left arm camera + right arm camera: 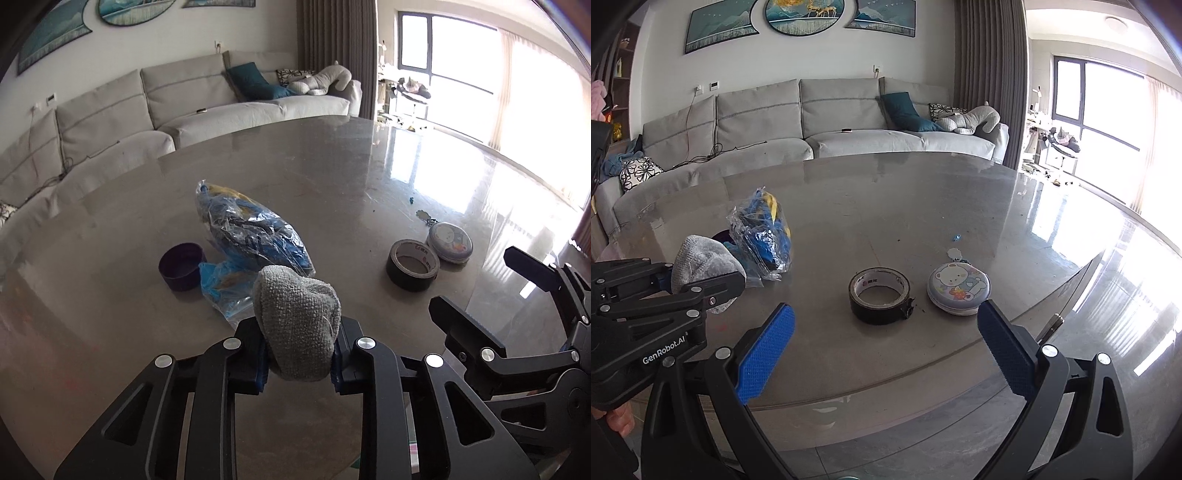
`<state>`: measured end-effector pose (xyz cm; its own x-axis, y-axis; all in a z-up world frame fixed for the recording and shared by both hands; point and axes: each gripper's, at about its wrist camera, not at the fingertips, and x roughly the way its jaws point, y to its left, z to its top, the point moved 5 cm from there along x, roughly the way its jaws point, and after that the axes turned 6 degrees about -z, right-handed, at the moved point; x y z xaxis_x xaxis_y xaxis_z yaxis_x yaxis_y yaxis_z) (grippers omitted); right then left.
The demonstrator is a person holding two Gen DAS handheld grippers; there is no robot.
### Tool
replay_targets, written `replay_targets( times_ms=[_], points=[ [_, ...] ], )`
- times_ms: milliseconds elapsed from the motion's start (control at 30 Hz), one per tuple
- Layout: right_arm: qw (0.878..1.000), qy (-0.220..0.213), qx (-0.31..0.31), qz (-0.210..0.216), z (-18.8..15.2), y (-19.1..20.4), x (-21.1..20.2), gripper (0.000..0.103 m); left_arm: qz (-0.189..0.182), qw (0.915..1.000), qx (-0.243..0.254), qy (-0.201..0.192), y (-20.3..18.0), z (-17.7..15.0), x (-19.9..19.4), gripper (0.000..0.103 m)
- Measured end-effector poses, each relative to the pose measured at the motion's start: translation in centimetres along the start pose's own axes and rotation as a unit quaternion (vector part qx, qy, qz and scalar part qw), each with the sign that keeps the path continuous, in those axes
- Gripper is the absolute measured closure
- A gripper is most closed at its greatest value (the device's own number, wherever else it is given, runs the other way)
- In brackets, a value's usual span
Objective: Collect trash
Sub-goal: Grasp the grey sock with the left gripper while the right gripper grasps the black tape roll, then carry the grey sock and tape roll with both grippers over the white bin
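My left gripper [298, 363] is shut on a bunched grey cloth [297, 325], held just above the round grey table [332, 166]. The cloth also shows in the right wrist view [701, 264] at the left. Just beyond it lies a crumpled clear plastic bag with blue and yellow contents [251, 230], also in the right wrist view [764, 236]. A flat blue plastic scrap [221, 284] lies under the bag's near end. My right gripper [886, 350] is open and empty, above the table's near edge, in front of a black tape roll [881, 295].
A dark purple cup [181, 266] stands left of the bag. A round cartoon tin [958, 290] with a small keyring sits right of the tape roll. A tiny blue scrap [956, 237] lies farther back. A grey sofa [812, 122] runs behind the table.
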<state>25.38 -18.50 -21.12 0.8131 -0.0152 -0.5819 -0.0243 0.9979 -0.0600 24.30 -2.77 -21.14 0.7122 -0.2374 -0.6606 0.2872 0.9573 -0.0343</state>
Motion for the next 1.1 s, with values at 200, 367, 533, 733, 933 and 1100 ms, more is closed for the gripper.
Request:
replay_targets(
  times_ms=[200, 367, 533, 733, 933, 1100],
  points=[
    [1.000, 0.016, 0.001, 0.005, -0.2, 0.6, 2.4, 0.016, 0.005, 0.9999, -0.002, -0.010, 0.3, 0.3, -0.1, 0.079],
    [0.999, 0.035, 0.003, 0.014, -0.7, 1.3, 4.6, 0.023, 0.000, 0.9999, -0.011, -0.013, 1.0, 0.6, -0.2, 0.079],
    [0.999, 0.033, 0.000, 0.016, -0.6, 1.9, 5.8, 0.026, 0.000, 0.9997, -0.015, -0.016, 1.2, 0.4, -0.5, 0.079],
    [0.999, 0.021, -0.010, 0.027, -0.8, 2.4, 5.9, 0.053, -0.002, 0.9998, -0.019, -0.011, 1.3, 0.5, 0.0, 0.079],
    [0.999, 0.024, -0.001, 0.032, -0.8, 2.3, 5.3, 0.053, -0.003, 0.9998, -0.018, -0.013, 1.4, 0.6, -0.1, 0.079],
    [0.999, 0.012, -0.015, 0.026, 0.0, 2.2, 3.0, 0.053, -0.006, 0.9995, -0.022, -0.022, 1.3, 0.8, -1.0, 0.079]
  ],
)
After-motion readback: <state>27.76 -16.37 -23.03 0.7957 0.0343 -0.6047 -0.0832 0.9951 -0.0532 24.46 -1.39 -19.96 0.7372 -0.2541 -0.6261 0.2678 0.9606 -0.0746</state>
